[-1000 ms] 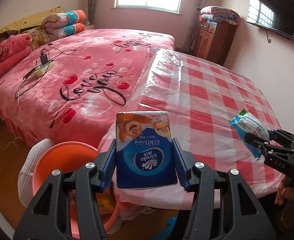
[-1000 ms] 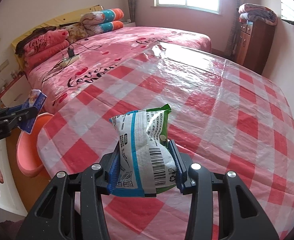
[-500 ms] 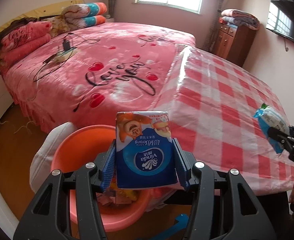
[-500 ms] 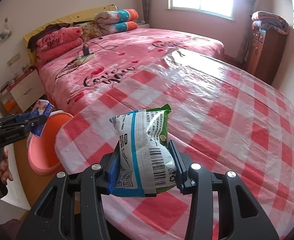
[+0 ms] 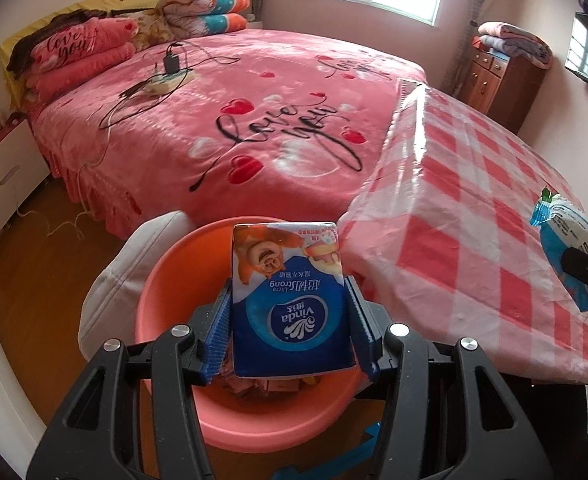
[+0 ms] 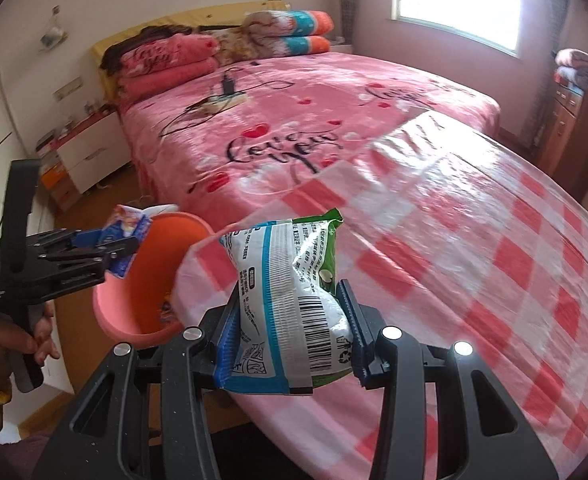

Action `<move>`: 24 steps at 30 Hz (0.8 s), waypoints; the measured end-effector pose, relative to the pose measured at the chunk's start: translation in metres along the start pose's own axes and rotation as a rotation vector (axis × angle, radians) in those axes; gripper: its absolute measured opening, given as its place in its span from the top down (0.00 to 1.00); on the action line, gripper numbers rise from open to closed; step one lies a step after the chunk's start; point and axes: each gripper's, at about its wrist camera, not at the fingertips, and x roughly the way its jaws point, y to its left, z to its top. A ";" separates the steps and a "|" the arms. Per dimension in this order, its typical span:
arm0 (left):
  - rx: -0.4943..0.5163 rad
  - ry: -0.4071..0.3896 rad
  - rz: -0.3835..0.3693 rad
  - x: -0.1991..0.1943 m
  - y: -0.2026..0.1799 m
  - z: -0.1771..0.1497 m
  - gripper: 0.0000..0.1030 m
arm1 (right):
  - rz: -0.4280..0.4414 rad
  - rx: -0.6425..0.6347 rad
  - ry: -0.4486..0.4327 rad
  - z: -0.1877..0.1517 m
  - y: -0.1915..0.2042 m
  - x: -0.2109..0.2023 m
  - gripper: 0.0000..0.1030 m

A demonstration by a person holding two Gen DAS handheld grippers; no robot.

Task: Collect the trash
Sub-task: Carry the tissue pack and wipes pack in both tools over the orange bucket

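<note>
- The left gripper (image 5: 290, 320) is clenched on a blue tissue pack (image 5: 290, 300), held directly above the orange basin (image 5: 166, 292).
- The basin sits just beside the corner of the checked table (image 5: 473, 208), with wrappers lying in its bottom.
- The right gripper (image 6: 294, 332) is clamped on a white and green snack bag (image 6: 290, 292), to the right of the basin, over the table's near edge.
</note>
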 end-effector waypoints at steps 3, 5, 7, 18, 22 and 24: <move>-0.017 0.014 0.013 0.005 0.009 -0.004 0.48 | 0.024 -0.042 0.013 0.006 0.017 0.008 0.55; -0.026 0.023 0.021 0.008 0.014 -0.006 0.48 | 0.036 -0.060 0.019 0.008 0.025 0.013 0.55; -0.033 0.031 0.027 0.011 0.018 -0.008 0.48 | 0.059 -0.076 0.029 0.012 0.035 0.019 0.55; -0.070 0.069 0.057 0.024 0.039 -0.018 0.48 | 0.139 -0.160 0.082 0.023 0.081 0.052 0.55; -0.080 0.078 0.065 0.027 0.045 -0.020 0.48 | 0.160 -0.185 0.101 0.024 0.093 0.062 0.55; -0.084 0.085 0.067 0.029 0.048 -0.021 0.48 | 0.173 -0.201 0.111 0.024 0.100 0.068 0.55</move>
